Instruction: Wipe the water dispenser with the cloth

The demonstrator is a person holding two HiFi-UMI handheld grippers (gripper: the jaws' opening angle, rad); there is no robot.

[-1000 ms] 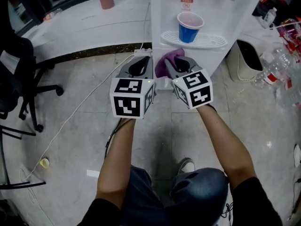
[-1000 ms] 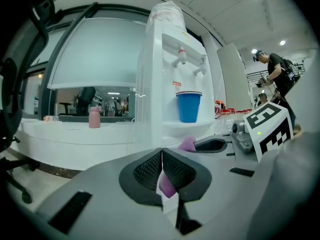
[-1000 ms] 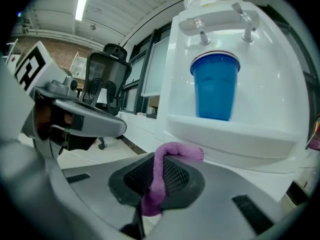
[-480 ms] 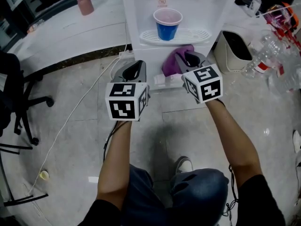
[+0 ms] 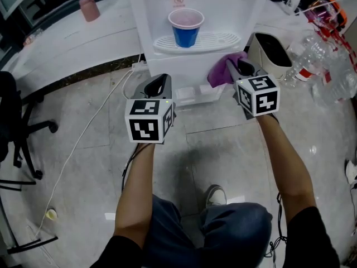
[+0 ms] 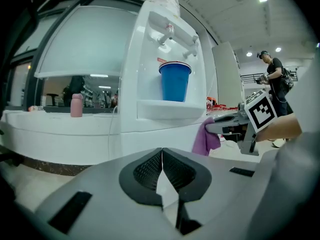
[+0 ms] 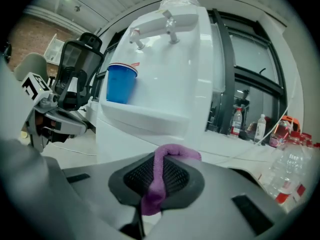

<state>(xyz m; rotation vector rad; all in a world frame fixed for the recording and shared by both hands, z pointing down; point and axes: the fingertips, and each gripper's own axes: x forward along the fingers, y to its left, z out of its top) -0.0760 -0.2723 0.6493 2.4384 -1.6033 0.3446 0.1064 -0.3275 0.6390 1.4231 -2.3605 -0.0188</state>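
Observation:
The white water dispenser [image 5: 192, 1] stands ahead with a blue cup [image 5: 186, 27] on its drip tray [image 5: 223, 39]. My right gripper [image 5: 237, 66] is shut on a purple cloth [image 5: 225, 70], which sits at the right corner of the dispenser's lower front, below the tray. In the right gripper view the cloth [image 7: 161, 181] runs between the pads, with the dispenser [image 7: 170, 74] close ahead. My left gripper [image 5: 160, 85] is shut and holds nothing, low in front of the dispenser's left side. From the left gripper view the cloth [image 6: 206, 136] hangs beside the dispenser [image 6: 150, 84].
A white bin [image 5: 270, 52] stands right of the dispenser, with plastic bottles [image 5: 315, 66] beyond it. A white cable [image 5: 83, 135] crosses the floor from a power strip [image 5: 139, 67]. An office chair [image 5: 19, 121] is at the left and a pink bottle [image 5: 88, 7] on the counter.
My right gripper has carried the cloth rightward across the dispenser's lower front to its right corner. The left gripper has stayed about where it was.

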